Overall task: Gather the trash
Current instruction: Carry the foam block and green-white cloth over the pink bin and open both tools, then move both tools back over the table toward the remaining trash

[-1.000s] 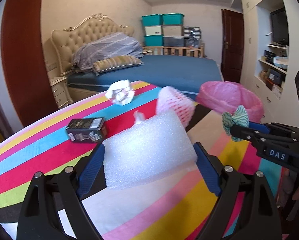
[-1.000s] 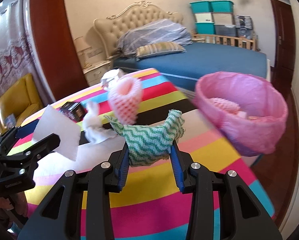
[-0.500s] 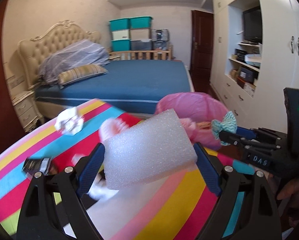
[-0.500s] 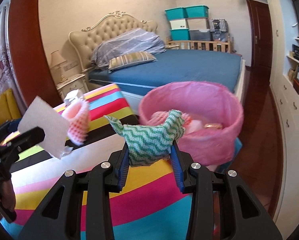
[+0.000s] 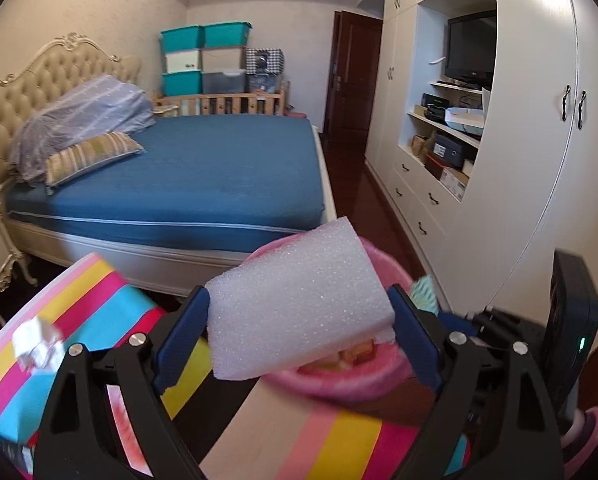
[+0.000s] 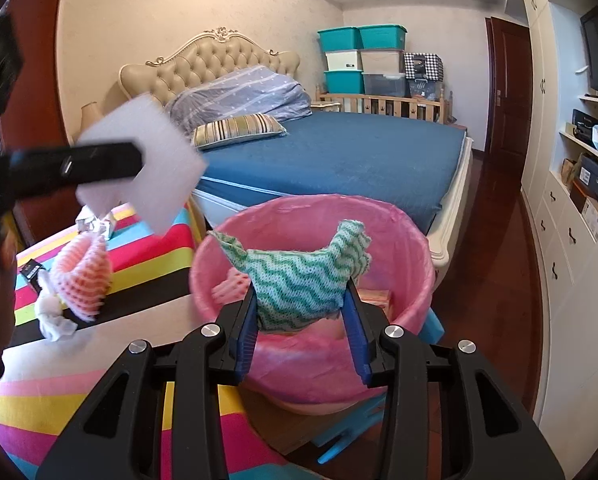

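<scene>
My left gripper is shut on a white foam block, held above the near rim of the pink-lined trash bin. In the right wrist view the same foam block hangs at the upper left, over the table's far corner. My right gripper holds a green-and-white zigzag cloth right over the pink bin. Its jaws are opening slightly, with the cloth still pinched between the pads. Some trash lies at the bottom of the bin.
The striped tablecloth carries a pink foam fruit net, a white tissue wad, a small black box and crumpled paper. A blue bed stands behind the bin, white cupboards on the right.
Both grippers have swung right, away from the table's middle and over to the pink bin. The foam block and the cloth are still gripped, and the bin looms much nearer in both views.
</scene>
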`<state>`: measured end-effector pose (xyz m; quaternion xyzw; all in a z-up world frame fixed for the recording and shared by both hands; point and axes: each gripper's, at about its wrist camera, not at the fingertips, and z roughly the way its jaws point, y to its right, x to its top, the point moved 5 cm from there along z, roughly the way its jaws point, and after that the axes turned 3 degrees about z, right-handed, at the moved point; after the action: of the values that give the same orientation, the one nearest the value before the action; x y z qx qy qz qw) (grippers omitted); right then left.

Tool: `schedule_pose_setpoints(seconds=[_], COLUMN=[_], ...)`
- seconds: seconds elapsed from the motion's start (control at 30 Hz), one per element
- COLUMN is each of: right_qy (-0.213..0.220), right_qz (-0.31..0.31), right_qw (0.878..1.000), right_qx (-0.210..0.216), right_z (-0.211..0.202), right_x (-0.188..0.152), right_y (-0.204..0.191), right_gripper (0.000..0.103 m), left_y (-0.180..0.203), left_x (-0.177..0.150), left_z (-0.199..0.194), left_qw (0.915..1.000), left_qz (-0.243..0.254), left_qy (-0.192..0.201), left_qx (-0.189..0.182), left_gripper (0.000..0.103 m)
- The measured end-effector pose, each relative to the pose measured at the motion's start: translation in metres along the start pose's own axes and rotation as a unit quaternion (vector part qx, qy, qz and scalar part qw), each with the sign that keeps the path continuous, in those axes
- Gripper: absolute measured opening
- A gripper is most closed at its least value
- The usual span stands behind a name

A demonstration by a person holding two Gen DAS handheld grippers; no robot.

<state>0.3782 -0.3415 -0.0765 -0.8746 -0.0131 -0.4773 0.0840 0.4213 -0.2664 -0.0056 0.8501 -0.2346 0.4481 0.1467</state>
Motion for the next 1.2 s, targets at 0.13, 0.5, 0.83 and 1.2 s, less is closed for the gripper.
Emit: schedule_pose_setpoints(seconds=[0.13,0.5,0.83,1.2], right_qy=[-0.003,0.024,0.038,0.047], right_qz=[-0.002,0.005,0.003,0.008], right_qw=[1.0,0.999,0.999,0.999], right_qx=[-0.001,0.031,0.017,0.022], right_z=[0.012,0.023,-0.019,-0.051], right_x=[0.003,0.007,-0.01,-0.01], right_y=[0.006,0.012,0.011,-0.016], right_gripper=[0.041,0.079,0.079,0.079], left_y=[0.007,0.012,-0.004,-0.033], left_x=[0.019,0.05,0.043,0.005], left_z=[0.029,0.084,0.037,-0.048], left_qw=[0.9999,0.9996,0.9993,0.9962], left_qz=[0.001,0.001,0.008,-0.014], left_qy=[-0.008,-0.027,0.014,0.04], left_qx=[-0.012,-0.009,0.033,0.077], left_gripper=[0.086,0.091,0.097,0.098])
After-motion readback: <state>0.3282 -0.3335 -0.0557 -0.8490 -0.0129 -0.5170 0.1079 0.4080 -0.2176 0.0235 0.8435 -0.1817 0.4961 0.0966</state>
